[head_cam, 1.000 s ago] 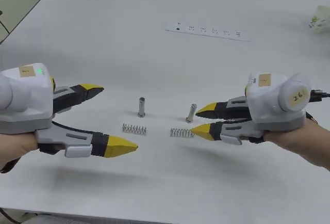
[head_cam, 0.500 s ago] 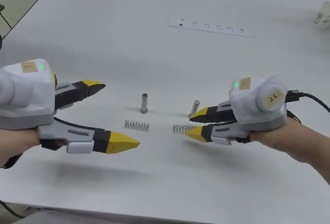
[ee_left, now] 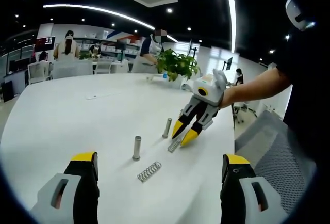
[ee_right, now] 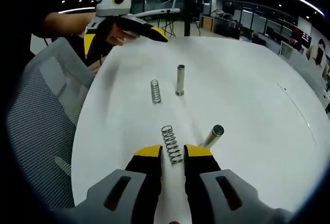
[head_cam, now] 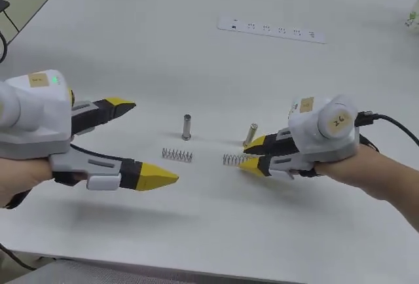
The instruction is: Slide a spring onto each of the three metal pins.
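First pickup: beside the leaning pin (ee_right: 212, 135), the right gripper (ee_right: 172, 154) straddles a spring (ee_right: 170, 142) with narrowed jaws, a pinch due next; the left gripper (head_cam: 149, 142) hangs spread wide.

On the white tabletop (head_cam: 196, 61) an upright pin (head_cam: 186, 127) is stood, with a tilted pin (head_cam: 251, 135) at its 3 o'clock. A first spring (head_cam: 177, 156) is laid at 7 o'clock of the former, a second spring (head_cam: 233, 159) at 7 o'clock of the latter. A power strip (head_cam: 271, 30) is placed toward 12 o'clock.

We cannot tell whether the tips of the right gripper (ee_right: 174, 152) touch the spring (ee_right: 171, 143) lying between them; its near end is lost there. The foot of the leaning pin (ee_right: 213, 135) hides behind the tip beside it.
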Tool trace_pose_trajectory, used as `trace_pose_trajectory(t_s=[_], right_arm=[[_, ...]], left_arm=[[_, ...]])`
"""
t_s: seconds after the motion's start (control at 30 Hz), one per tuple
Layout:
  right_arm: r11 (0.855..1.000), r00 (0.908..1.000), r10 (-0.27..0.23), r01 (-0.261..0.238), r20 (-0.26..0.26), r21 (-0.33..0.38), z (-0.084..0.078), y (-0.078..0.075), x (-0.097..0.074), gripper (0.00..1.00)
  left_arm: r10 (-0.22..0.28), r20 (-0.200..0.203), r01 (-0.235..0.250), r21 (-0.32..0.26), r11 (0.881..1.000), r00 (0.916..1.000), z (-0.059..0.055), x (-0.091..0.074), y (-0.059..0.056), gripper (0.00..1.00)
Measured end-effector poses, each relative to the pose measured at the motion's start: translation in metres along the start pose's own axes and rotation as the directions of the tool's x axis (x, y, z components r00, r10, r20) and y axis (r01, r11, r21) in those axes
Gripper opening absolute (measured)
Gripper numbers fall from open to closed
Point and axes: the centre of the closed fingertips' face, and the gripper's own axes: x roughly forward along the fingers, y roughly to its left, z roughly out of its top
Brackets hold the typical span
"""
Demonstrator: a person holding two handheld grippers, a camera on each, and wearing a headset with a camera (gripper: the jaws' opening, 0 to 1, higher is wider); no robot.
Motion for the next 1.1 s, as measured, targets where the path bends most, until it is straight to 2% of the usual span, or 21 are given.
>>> trace_pose_trajectory(t_s=[0.33, 0.63, 1.1], right_arm=[[0.999, 0.9994, 0.006, -0.008, -0.034, -0.050, -0.008, 0.003, 0.005, 0.09], [0.995, 0.9989, 0.009, -0.014, -0.047, -0.098, -0.010, 0.004, 0.002, 0.08], [0.991, 0.9997, 0.014, -0.017, -0.019, -0.132, 0.003, 0.012, -0.021, 0.08]], left_arm=[[0.002, -0.001, -0.002, -0.001, 1.000, 1.0000, -0.001, -0.001, 0.001, 0.97], [0.001, -0.001, -0.001, 0.001, 1.000, 1.0000, 0.000, -0.003, -0.001, 0.97], [-0.015, -0.001, 0.015, 0.018, 1.000, 0.9999, 0.004, -0.001, -0.009, 0.96]])
